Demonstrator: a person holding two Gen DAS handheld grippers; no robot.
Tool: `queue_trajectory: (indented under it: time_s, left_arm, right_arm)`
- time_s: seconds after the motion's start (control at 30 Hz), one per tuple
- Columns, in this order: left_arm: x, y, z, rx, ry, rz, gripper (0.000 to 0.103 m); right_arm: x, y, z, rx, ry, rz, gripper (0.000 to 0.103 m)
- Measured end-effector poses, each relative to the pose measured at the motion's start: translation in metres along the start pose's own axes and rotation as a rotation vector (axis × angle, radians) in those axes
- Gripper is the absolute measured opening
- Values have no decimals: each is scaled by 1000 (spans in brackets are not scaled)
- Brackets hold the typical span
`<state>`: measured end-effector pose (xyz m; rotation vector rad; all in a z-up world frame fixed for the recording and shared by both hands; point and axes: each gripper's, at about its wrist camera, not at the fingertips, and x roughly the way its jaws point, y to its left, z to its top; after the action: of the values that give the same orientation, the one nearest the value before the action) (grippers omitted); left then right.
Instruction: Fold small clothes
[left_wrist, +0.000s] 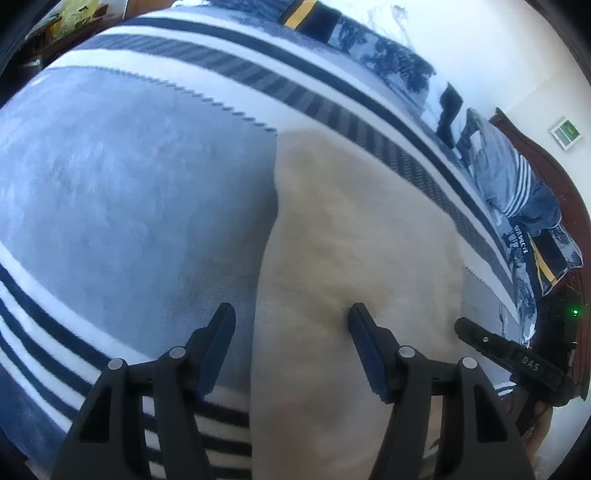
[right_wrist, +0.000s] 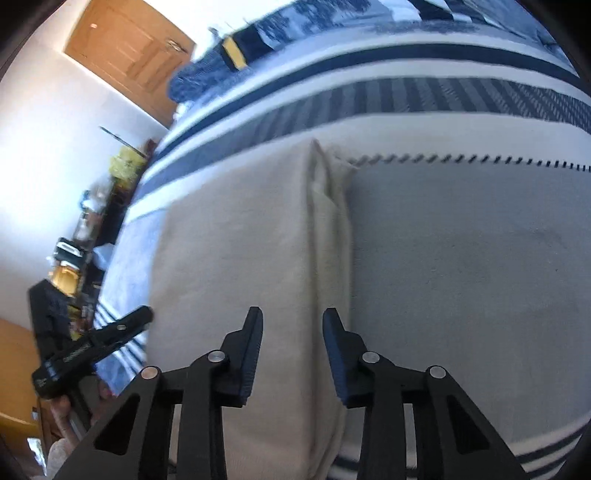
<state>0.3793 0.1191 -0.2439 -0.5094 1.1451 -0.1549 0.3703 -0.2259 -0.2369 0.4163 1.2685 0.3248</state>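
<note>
Spread over the bed, a blanket (left_wrist: 110, 192) with a grey middle and dark and white stripes gives you the work surface, and on it lies the cream garment (left_wrist: 351, 240), a small piece already lying as a long narrow panel with straight sides. In the right wrist view its right side shows stacked layers and a crease running toward the far corner (right_wrist: 325, 177), so you appear to be part-way through the fold: the lengthwise fold looks done, and the crosswise fold is likely what remains. Your left gripper (left_wrist: 291, 325) hangs over the near left edge of the cloth with its jaws apart and nothing between the pads; one finger is over the blanket, the other over the cloth. Your right gripper (right_wrist: 293, 325) stands over the layered right edge, jaws narrower but also parted and not pinching any fabric. Next, you will probably want each gripper to catch a near corner through all the layers, then carry both together toward the far end, keeping the edges aligned so the stack does not skew. Beyond the blanket, patterned pillows (left_wrist: 388, 55) lie along the headboard and a wooden door (right_wrist: 125, 48) stands off to the left.
</note>
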Motion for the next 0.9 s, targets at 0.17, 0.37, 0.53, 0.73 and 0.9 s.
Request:
queue_trajectory:
  time_s: [0.17,0.37,0.53,0.73,0.9]
  left_arm:
    - [6,9,-7,-12,-3,-29,63]
    - [1,6,-2,-6,2,-16,63]
    - [-6,7,26,-34,-6,-61,65]
    - [25,3,73,-48,52,-58,65]
    - [51,6,104,-80,65,-82,64]
  right_arm:
    - [-2,-12,-3,33,-22,9,4]
    - [2,-17,-10,54,-8,-29,6]
    - [-30,-2,6,17,-95,32,77]
    - [-4,-15,52,63,-37,69,79]
    - [38,-41,88,168,36,123,70]
